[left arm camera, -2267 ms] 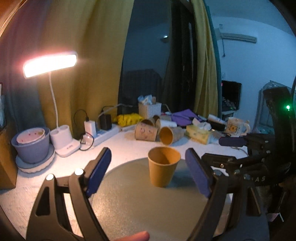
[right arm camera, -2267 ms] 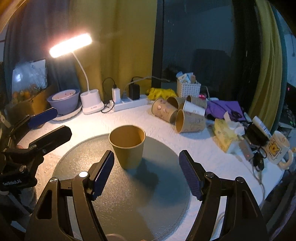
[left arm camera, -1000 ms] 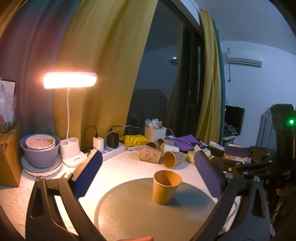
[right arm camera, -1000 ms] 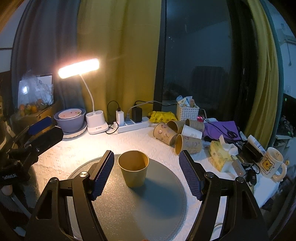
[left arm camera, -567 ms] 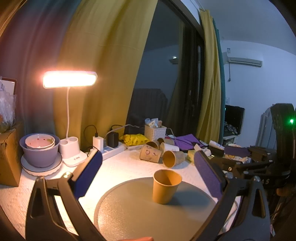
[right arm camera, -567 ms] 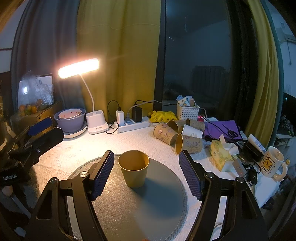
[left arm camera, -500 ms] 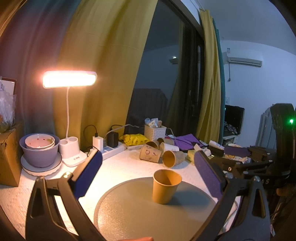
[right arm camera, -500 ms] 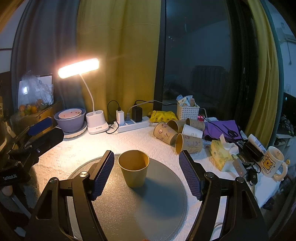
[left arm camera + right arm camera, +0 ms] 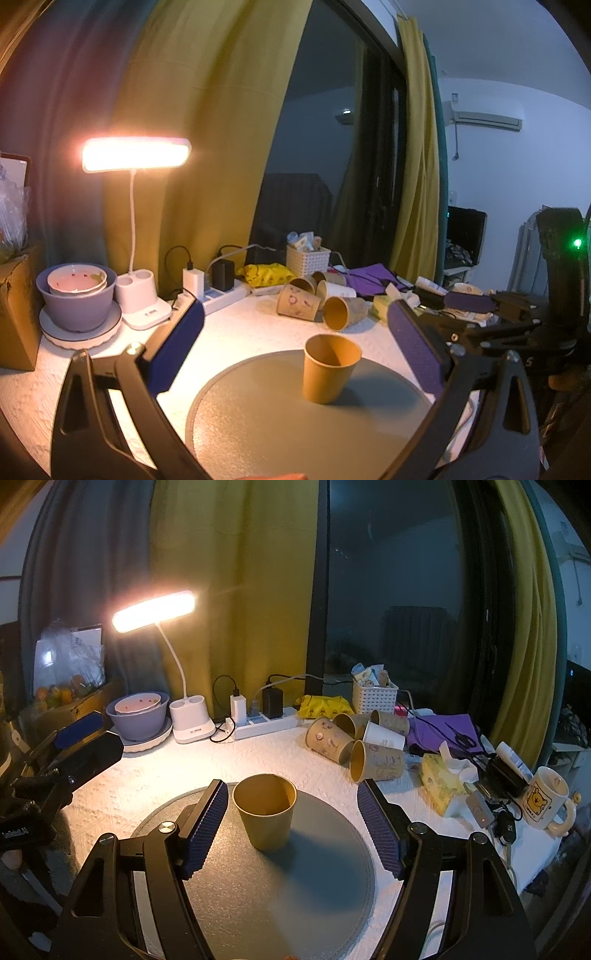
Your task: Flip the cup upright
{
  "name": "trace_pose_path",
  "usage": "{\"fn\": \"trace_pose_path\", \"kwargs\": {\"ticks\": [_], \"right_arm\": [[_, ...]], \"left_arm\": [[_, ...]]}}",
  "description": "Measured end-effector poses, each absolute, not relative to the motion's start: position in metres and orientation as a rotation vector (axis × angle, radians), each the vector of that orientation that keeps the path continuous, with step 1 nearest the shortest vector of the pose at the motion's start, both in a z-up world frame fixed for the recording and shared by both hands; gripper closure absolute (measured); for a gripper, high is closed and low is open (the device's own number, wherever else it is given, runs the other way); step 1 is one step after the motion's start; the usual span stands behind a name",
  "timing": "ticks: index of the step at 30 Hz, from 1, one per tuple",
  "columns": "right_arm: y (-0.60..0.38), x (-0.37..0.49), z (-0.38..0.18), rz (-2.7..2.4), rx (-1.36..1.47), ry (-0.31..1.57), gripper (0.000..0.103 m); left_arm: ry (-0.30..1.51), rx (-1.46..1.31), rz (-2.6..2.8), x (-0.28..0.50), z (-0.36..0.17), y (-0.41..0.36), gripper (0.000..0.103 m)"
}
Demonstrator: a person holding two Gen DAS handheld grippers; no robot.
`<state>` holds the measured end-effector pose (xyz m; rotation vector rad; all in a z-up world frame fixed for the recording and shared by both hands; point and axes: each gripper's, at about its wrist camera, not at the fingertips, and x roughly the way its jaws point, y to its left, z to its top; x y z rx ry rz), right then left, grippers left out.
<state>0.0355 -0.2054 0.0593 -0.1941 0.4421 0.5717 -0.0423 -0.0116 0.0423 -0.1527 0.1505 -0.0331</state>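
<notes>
A plain yellow paper cup (image 9: 330,367) stands upright, mouth up, on a round grey mat (image 9: 295,424); it also shows in the right wrist view (image 9: 266,815) on the mat (image 9: 314,886). My left gripper (image 9: 295,350) is open and empty, held back from the cup, which sits apart between its blue pads. My right gripper (image 9: 291,830) is open and empty, the cup just beyond its left pad, not touching. Each gripper shows at the edge of the other's view.
Several printed paper cups (image 9: 354,742) lie on their sides behind the mat. A lit desk lamp (image 9: 188,723), a purple bowl (image 9: 138,716), a power strip (image 9: 266,723), a white basket (image 9: 375,698), a tissue pack (image 9: 441,786) and a bear mug (image 9: 545,803) crowd the white table.
Both grippers pulled back and rose away from the upright cup over the last two seconds. In the last half second nothing has visibly moved.
</notes>
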Motion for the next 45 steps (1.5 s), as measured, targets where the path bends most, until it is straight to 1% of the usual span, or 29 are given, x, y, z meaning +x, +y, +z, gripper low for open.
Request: {"fn": "trace_pose_path", "kwargs": {"ticks": [45], "right_arm": [[-0.2070, 0.0370, 0.0606, 0.575, -0.194, 0.443, 0.027]], "left_arm": [[0.153, -0.146, -0.052, -0.0432, 0.0405, -0.0145, 0.003]]}}
